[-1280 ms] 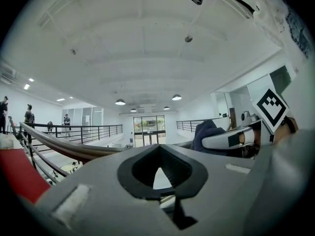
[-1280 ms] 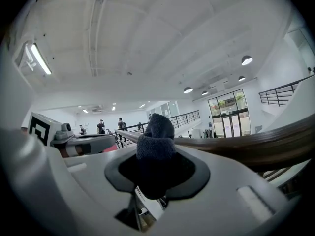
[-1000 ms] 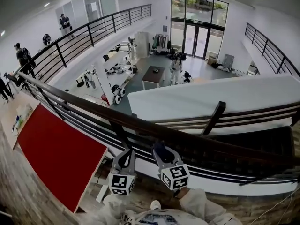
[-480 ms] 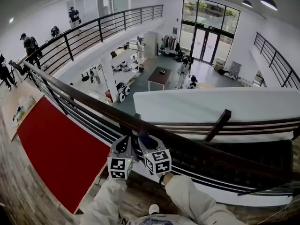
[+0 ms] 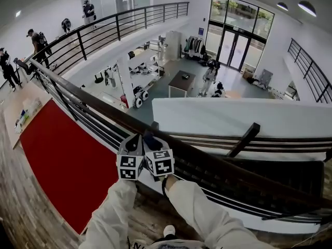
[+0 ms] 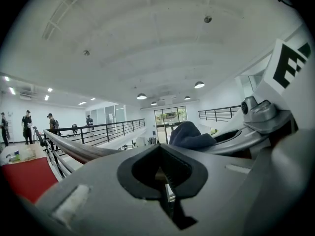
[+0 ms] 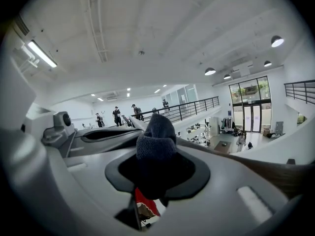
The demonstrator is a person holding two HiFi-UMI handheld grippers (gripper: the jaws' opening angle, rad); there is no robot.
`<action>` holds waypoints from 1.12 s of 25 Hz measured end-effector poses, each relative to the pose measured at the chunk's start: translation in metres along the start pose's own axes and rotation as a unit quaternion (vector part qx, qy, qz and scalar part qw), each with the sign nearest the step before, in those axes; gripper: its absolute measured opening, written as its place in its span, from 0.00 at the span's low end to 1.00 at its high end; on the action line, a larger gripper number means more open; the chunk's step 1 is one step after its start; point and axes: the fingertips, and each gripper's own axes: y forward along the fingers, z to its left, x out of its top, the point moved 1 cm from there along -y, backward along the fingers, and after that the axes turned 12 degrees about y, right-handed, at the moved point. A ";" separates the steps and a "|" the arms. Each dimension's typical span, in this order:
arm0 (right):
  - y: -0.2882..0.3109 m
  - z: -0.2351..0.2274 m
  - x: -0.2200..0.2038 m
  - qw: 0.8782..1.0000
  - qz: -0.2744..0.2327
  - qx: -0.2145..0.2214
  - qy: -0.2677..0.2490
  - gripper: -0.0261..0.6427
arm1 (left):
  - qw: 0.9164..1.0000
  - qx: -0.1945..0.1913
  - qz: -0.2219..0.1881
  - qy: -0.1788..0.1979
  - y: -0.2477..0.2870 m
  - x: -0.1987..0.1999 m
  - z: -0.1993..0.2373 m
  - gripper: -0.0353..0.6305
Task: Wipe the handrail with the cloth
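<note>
A dark wooden handrail (image 5: 218, 162) runs from the upper left to the lower right in the head view, above black metal bars. Both grippers sit side by side on it. My right gripper (image 5: 151, 139) is shut on a dark blue cloth (image 5: 149, 137), which bulges from its jaws in the right gripper view as the cloth (image 7: 155, 141) and rests against the handrail (image 7: 275, 171). My left gripper (image 5: 134, 140) is just left of it, jaws together with nothing between them. In the left gripper view the left gripper (image 6: 165, 173) shows closed, with the cloth (image 6: 189, 134) to its right and the handrail (image 6: 74, 150) to its left.
Beyond the rail is a drop to a lower floor with tables and a person (image 5: 210, 79). A red carpet (image 5: 62, 160) lies below on the left. Several people (image 5: 39, 43) stand by the far railing (image 5: 119, 27). A second rail (image 5: 249, 139) branches off to the right.
Both grippers have slid left and up along the handrail, the right one carrying the cloth. The right gripper has closed in beside the left one.
</note>
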 end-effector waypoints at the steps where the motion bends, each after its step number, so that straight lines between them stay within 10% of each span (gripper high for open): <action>1: 0.004 -0.001 0.000 1.000 0.005 -0.004 0.005 0.20 | 1.000 0.004 0.003 0.002 0.003 -0.002 0.003 0.04; 28: -0.006 -0.005 0.003 0.996 0.006 -0.086 -0.017 0.21 | 1.000 0.006 0.019 0.001 -0.004 -0.019 0.007 0.04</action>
